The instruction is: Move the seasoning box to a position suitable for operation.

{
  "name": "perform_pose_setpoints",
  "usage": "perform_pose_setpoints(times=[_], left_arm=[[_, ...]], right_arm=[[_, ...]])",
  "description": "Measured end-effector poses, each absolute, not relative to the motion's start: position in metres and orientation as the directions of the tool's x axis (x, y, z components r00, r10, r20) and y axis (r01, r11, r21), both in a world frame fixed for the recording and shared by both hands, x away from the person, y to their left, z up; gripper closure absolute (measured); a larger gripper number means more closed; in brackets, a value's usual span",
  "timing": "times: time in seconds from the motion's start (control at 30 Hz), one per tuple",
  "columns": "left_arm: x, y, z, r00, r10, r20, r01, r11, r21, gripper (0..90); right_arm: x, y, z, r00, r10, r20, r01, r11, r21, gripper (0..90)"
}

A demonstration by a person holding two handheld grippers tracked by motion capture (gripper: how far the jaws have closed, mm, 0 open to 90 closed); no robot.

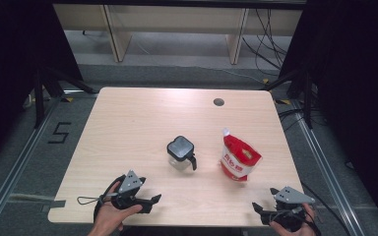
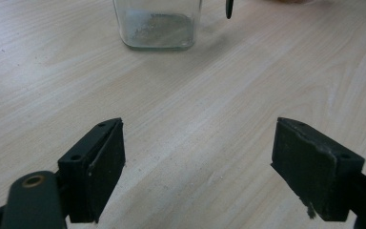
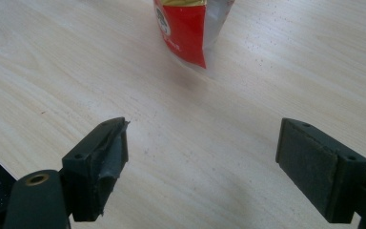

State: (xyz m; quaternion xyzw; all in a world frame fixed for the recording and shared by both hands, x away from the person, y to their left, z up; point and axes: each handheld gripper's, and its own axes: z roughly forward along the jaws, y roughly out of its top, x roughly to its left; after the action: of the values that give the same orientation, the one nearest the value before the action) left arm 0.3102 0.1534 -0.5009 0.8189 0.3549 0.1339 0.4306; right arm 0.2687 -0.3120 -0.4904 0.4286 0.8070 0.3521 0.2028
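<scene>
A square glass jar [image 1: 181, 153] with a black lid and a black clasp stands near the middle of the wooden table [image 1: 142, 123]. Its clear base [image 2: 157, 26] sits straight ahead in the left gripper view, well beyond the jaws. To its right stands a red and white spouted pouch [image 1: 238, 160], whose lower corner [image 3: 187, 33] shows ahead in the right gripper view. My left gripper [image 1: 153, 200] rests at the front left edge, open and empty [image 2: 198, 162]. My right gripper [image 1: 259, 211] hovers at the front right edge, open and empty [image 3: 202, 164].
A round cable hole [image 1: 219, 102] is at the table's far right side. Beyond the far edge are wooden desk legs [image 1: 115, 34] and loose cables [image 1: 270, 44] on the floor. A floor marking "5" [image 1: 59, 132] lies left of the table.
</scene>
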Motion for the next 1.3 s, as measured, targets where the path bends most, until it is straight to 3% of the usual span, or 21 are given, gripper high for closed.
perform_pose_setpoints(times=[0.2, 0.3, 0.37, 0.5, 0.7, 0.73, 0.8, 0.83, 0.97, 1.1, 1.3], left_arm=[[0.31, 0.151, -0.5, 0.703, 0.702, -0.117, 0.477, -0.343, 0.809, 18.0], [0.311, 0.155, -0.497, 0.718, 0.69, -0.091, 0.458, -0.37, 0.808, 18.4], [0.311, 0.156, -0.495, 0.706, 0.702, -0.098, 0.455, -0.343, 0.822, 18.8], [0.312, 0.154, -0.49, 0.694, 0.711, -0.114, 0.448, -0.302, 0.841, 21.1], [0.313, 0.146, -0.483, 0.72, 0.685, -0.112, 0.427, -0.309, 0.85, 35.9], [0.314, 0.141, -0.48, 0.738, 0.667, -0.103, 0.405, -0.316, 0.858, 47.2], [0.314, 0.139, -0.478, 0.75, 0.655, -0.089, 0.39, -0.329, 0.86, 57.1], [0.314, 0.137, -0.476, 0.748, 0.657, -0.088, 0.386, -0.324, 0.864, 57.1], [0.323, 0.12, -0.47, 0.773, 0.633, -0.05, 0.332, -0.337, 0.881, 77.9], [0.33, 0.109, -0.465, 0.783, 0.62, -0.061, 0.327, -0.325, 0.887, 85.0], [0.348, 0.09, -0.453, 0.781, 0.622, -0.057, 0.315, -0.312, 0.896, 88.8]], right_arm=[[0.27, -0.311, -0.491, -0.558, 0.829, -0.028, 0.535, 0.386, 0.752, 19.2], [0.271, -0.311, -0.491, -0.57, 0.819, -0.067, 0.518, 0.421, 0.745, 19.3], [0.268, -0.308, -0.49, -0.554, 0.832, -0.021, 0.55, 0.385, 0.741, 19.5], [0.27, -0.31, -0.492, -0.567, 0.822, -0.049, 0.533, 0.412, 0.739, 19.5], [0.27, -0.308, -0.492, -0.564, 0.826, -0.023, 0.548, 0.394, 0.738, 19.9], [0.271, -0.309, -0.492, -0.57, 0.821, -0.047, 0.527, 0.409, 0.745, 20.3], [0.271, -0.308, -0.493, -0.576, 0.817, -0.022, 0.538, 0.4, 0.742, 20.3], [0.271, -0.308, -0.493, -0.576, 0.817, -0.022, 0.538, 0.4, 0.742, 20.3], [0.271, -0.309, -0.492, -0.569, 0.821, -0.04, 0.529, 0.403, 0.747, 21.4], [0.27, -0.308, -0.492, -0.561, 0.828, -0.031, 0.537, 0.392, 0.747, 21.6], [0.27, -0.308, -0.492, -0.568, 0.822, -0.033, 0.531, 0.397, 0.749, 22.5]])
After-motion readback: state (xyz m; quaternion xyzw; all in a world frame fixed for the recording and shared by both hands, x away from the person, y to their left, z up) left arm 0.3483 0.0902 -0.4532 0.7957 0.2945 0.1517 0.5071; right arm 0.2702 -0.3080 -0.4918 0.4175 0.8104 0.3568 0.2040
